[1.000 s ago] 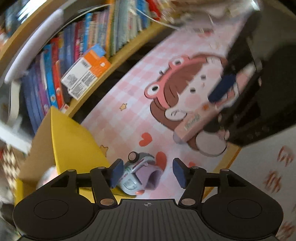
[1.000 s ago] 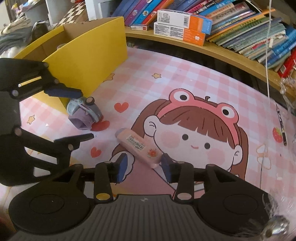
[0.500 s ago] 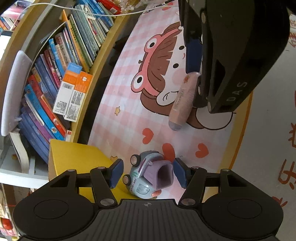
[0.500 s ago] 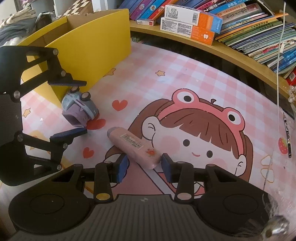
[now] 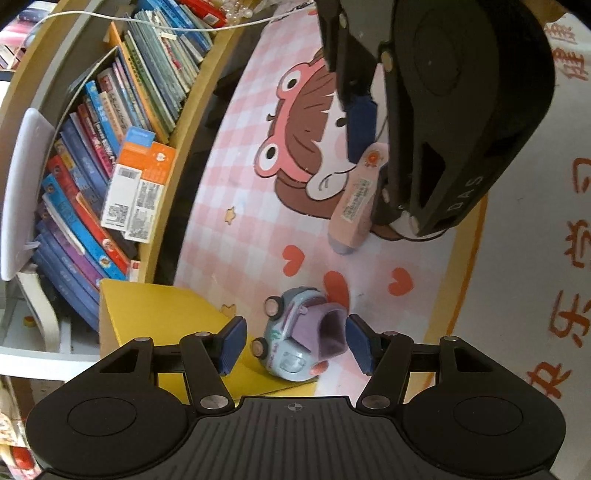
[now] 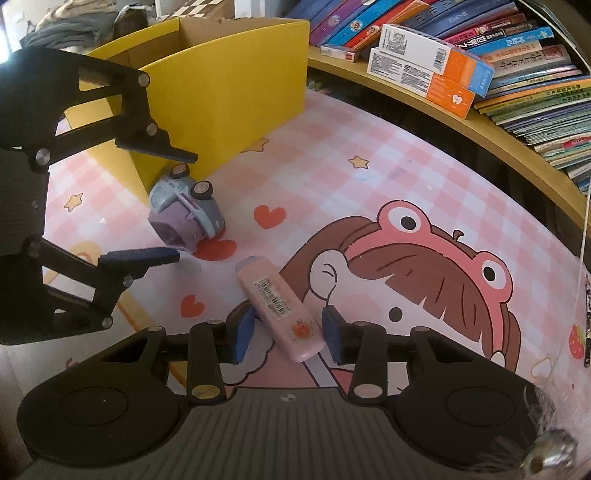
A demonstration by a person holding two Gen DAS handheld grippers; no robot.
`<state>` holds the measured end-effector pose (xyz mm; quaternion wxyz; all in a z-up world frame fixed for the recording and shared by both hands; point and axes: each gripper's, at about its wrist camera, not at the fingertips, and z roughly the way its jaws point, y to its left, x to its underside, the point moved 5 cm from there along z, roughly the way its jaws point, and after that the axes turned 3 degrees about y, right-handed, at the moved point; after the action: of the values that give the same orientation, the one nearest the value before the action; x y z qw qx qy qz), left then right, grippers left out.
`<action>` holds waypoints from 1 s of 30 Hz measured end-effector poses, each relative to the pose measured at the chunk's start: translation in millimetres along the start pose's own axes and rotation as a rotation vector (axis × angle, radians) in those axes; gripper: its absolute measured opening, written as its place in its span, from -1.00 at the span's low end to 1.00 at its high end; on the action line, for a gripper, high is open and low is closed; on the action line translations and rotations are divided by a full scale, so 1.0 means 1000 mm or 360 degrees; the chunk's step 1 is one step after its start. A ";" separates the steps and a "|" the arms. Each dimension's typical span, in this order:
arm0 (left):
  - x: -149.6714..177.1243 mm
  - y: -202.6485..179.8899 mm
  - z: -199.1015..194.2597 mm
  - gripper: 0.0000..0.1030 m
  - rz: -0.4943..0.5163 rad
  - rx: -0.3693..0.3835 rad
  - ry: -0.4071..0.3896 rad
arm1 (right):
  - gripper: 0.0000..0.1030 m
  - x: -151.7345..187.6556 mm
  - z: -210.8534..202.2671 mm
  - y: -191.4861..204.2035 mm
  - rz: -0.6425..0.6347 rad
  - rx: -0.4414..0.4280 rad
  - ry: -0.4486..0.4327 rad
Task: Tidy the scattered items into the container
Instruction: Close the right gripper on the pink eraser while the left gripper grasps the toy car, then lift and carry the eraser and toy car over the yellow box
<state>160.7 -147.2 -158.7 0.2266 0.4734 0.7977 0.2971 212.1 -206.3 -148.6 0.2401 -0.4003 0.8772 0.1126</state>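
A small blue-and-purple toy car [image 5: 295, 347] lies on its side on the pink mat, right against the yellow cardboard box [image 5: 155, 317]. My left gripper [image 5: 295, 345] is open and straddles the car, one pad on each side with gaps. A pink tube [image 6: 277, 306] with a barcode label lies diagonally on the mat. My right gripper [image 6: 288, 334] is open around the tube's near end, its pads close beside it. The right wrist view also shows the toy car [image 6: 188, 214], the left gripper [image 6: 184, 206] around it and the open yellow box [image 6: 221, 74].
A curved wooden shelf of books [image 6: 535, 74] borders the mat's far side, with two orange-and-white boxes [image 6: 424, 70] lying on it. A white cord [image 5: 147, 22] hangs over the books. The pink checked mat [image 6: 369, 184] has bare room between the box and the shelf.
The left gripper swung round and closed in until the toy car sits between its open fingers. The right gripper moved forward so the pink tube's end now lies between its pads.
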 end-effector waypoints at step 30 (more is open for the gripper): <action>0.001 -0.001 -0.038 -0.39 -0.0260 0.0180 -0.0227 | -0.54 0.039 -0.046 -0.005 0.0278 0.0126 -0.0010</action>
<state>135.5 -156.2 -131.9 0.2791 0.4386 0.8310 0.1978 178.9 -253.1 -129.4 0.2479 -0.3121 0.9117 0.0995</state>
